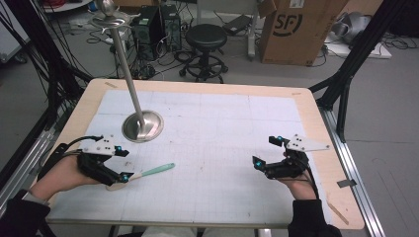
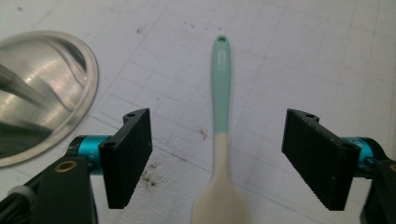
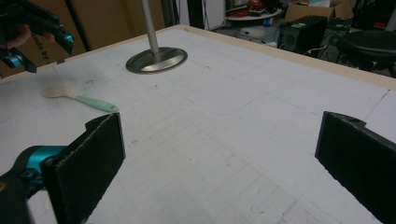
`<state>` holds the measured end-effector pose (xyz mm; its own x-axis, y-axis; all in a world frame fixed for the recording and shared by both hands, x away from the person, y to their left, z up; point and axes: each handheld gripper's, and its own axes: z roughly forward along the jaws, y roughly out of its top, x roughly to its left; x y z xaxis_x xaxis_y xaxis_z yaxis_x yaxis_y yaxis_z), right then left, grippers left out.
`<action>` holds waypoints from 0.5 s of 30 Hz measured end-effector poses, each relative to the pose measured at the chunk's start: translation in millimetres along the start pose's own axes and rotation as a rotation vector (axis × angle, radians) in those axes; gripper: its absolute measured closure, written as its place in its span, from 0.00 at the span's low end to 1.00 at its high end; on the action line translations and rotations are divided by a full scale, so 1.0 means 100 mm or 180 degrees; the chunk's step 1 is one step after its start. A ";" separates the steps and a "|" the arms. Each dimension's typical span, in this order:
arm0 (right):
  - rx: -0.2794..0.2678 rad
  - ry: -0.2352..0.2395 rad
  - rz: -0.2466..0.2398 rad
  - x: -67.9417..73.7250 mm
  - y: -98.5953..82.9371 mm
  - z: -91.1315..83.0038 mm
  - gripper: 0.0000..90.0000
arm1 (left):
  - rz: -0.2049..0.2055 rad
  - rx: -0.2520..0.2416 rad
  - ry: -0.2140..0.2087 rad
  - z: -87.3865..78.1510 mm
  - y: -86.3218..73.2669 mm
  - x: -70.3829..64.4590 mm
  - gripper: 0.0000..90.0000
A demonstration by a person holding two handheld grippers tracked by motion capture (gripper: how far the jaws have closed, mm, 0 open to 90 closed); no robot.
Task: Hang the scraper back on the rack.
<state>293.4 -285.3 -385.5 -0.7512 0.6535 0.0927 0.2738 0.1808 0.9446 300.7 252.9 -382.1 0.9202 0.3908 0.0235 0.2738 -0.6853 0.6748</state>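
Observation:
A spatula [image 1: 148,173] with a mint-green handle and a cream head lies flat on the white gridded mat [image 1: 222,123], at the left front. My left gripper [image 1: 123,164] is over its head end and open. In the left gripper view the spatula [image 2: 220,93] runs up the middle between the two wide-apart jaws of that gripper [image 2: 218,149], and neither pad touches it. My right gripper [image 1: 266,150] is held open above bare mat at the right front, with nothing between its jaws [image 3: 219,140]. From there the spatula [image 3: 79,99] shows far off to the left.
A steel stand with a round base [image 1: 142,126] and a tall leaning pole [image 1: 126,64] stands at the mat's left rear, just behind the left gripper; its base [image 2: 42,93] is close to the left jaw. Beyond the wooden table edge [image 1: 197,86] are a stool [image 1: 205,37] and a cardboard box [image 1: 296,29].

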 end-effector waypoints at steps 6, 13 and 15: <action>-0.0020 0.0004 -0.0003 -0.01 0.00 -0.01 0.01 | -0.0005 0.0386 -0.0085 0.17 0.06 0.05 0.39; -0.0019 0.0020 0.0018 0.00 0.00 -0.02 0.01 | 0.0070 0.0815 -0.0123 0.33 0.14 0.04 0.52; -0.0021 0.0022 0.0012 0.00 0.00 -0.01 0.01 | 0.0041 0.0930 -0.0218 0.37 0.17 0.03 0.56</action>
<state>292.8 -286.6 -385.3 -0.7543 0.6491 0.0983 0.2727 0.1736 0.9463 318.6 220.1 -397.9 0.9381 0.3453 -0.0258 0.3217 -0.8417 0.4336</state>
